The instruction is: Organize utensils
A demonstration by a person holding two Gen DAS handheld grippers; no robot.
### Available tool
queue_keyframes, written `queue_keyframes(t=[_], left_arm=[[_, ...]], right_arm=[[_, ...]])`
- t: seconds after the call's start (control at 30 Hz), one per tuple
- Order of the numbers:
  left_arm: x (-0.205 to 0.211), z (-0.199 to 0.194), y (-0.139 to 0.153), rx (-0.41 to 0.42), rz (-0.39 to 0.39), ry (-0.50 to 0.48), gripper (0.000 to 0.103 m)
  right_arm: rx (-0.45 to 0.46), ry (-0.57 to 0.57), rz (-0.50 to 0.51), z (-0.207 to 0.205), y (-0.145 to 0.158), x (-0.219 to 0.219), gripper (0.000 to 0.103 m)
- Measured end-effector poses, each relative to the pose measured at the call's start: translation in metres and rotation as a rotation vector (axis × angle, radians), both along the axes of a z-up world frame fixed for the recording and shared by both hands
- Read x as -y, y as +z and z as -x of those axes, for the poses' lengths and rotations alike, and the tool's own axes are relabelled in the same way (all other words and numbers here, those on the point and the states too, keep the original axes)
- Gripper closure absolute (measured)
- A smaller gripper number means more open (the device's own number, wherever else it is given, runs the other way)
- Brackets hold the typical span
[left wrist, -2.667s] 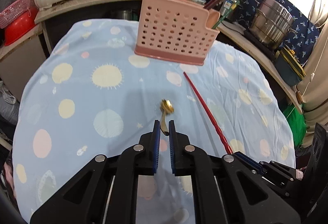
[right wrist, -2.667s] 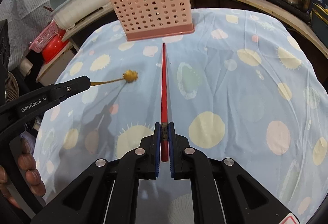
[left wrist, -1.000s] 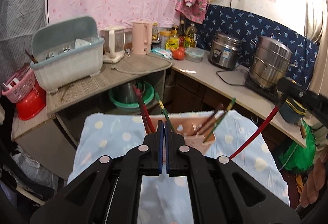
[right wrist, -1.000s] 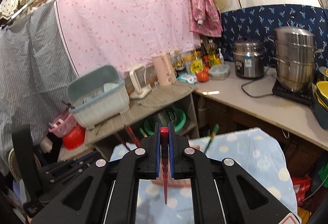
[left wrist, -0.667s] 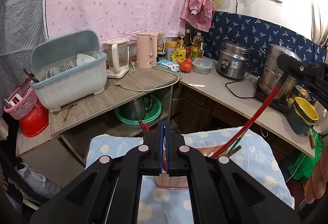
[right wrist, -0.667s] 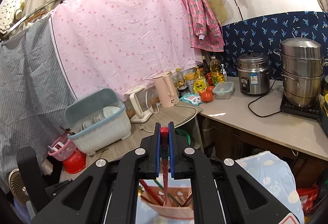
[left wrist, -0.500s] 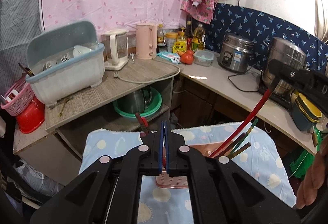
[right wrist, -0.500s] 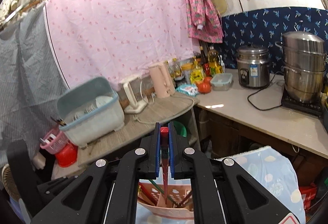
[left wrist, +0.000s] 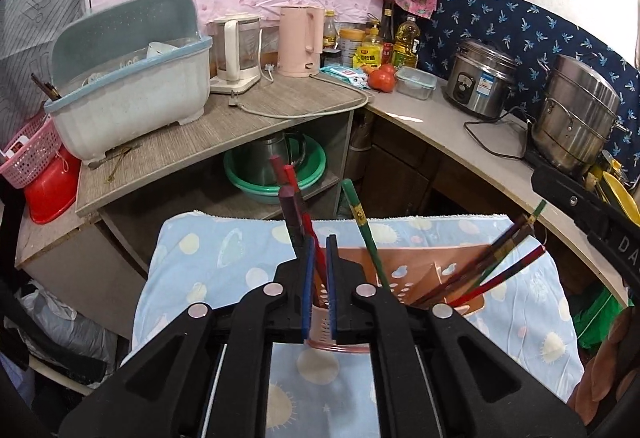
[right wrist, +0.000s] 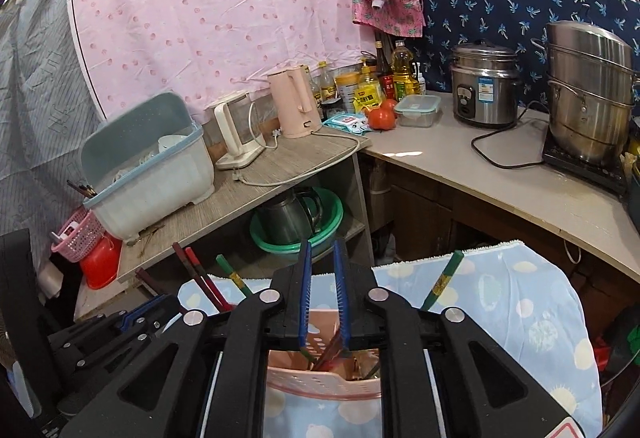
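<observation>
A pink perforated utensil holder (left wrist: 404, 270) stands on the blue spotted tablecloth (left wrist: 224, 258), with several red, brown and green chopsticks leaning in it. The red chopstick (left wrist: 504, 274) leans in its right compartment. My left gripper (left wrist: 319, 242) hovers above the holder, jaws slightly apart and empty. My right gripper (right wrist: 322, 250) is open and empty above the holder (right wrist: 320, 378); its body shows at the right edge of the left wrist view (left wrist: 588, 209). The gold spoon is not visible.
Behind the table is a wooden shelf (left wrist: 216, 133) with a blue dish rack (left wrist: 132, 85) and kettles. A counter (right wrist: 500, 173) carries a rice cooker (right wrist: 484, 85) and a steel steamer pot (right wrist: 588, 89). Green basins (right wrist: 296, 226) sit under the shelf.
My right gripper has opened and let go of the red chopstick, which now leans in the holder. My left gripper has opened a little. Both have dropped closer to the holder.
</observation>
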State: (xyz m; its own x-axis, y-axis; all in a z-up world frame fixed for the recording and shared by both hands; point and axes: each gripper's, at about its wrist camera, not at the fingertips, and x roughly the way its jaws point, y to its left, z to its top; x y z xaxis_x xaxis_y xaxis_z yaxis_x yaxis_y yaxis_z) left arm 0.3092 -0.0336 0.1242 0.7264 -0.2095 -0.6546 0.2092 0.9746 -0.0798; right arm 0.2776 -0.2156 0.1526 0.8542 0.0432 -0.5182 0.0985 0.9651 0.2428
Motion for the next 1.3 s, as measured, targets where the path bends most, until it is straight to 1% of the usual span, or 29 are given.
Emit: queue_keyframes(t=[0.13,0.33,0.43,0.63,0.83,0.93,1.0,1.03,1.13,1.23,1.3], left_arm=[[0.002,0.005,-0.003,0.005,-0.014,0.002,0.091],[0.003,0.015,-0.002,0.017,-0.019,0.004,0.091],[0.004,0.022,-0.001,0.026,-0.029,0.006,0.091],[0.006,0.043,-0.002,0.032,-0.046,0.009,0.09],[0.005,0.063,-0.007,0.025,-0.051,0.01,0.087],[0.003,0.074,-0.01,0.023,-0.053,0.007,0.085],[0.003,0.081,-0.011,0.025,-0.057,0.01,0.081],[0.002,0.085,-0.012,0.023,-0.058,0.013,0.08],[0.003,0.096,-0.015,0.02,-0.061,0.012,0.079],[0.004,0.106,-0.017,0.018,-0.064,0.01,0.078],[0.003,0.112,-0.019,0.015,-0.063,0.012,0.075]], right_arm=[[0.003,-0.003,-0.001,0.008,-0.003,0.002,0.086],[-0.006,0.013,0.001,0.023,-0.007,-0.002,0.085],[-0.01,0.018,0.028,0.033,-0.011,-0.007,0.084],[-0.041,0.033,0.065,0.056,-0.026,-0.017,0.084],[-0.08,0.041,0.056,0.079,-0.042,-0.02,0.084],[-0.092,0.038,0.048,0.09,-0.048,-0.022,0.084],[-0.101,0.036,0.043,0.097,-0.051,-0.022,0.084],[-0.104,0.035,0.042,0.101,-0.052,-0.022,0.083],[-0.109,0.028,0.046,0.114,-0.056,-0.024,0.076],[-0.117,0.029,0.054,0.125,-0.06,-0.027,0.075],[-0.122,0.027,0.061,0.132,-0.063,-0.029,0.075]])
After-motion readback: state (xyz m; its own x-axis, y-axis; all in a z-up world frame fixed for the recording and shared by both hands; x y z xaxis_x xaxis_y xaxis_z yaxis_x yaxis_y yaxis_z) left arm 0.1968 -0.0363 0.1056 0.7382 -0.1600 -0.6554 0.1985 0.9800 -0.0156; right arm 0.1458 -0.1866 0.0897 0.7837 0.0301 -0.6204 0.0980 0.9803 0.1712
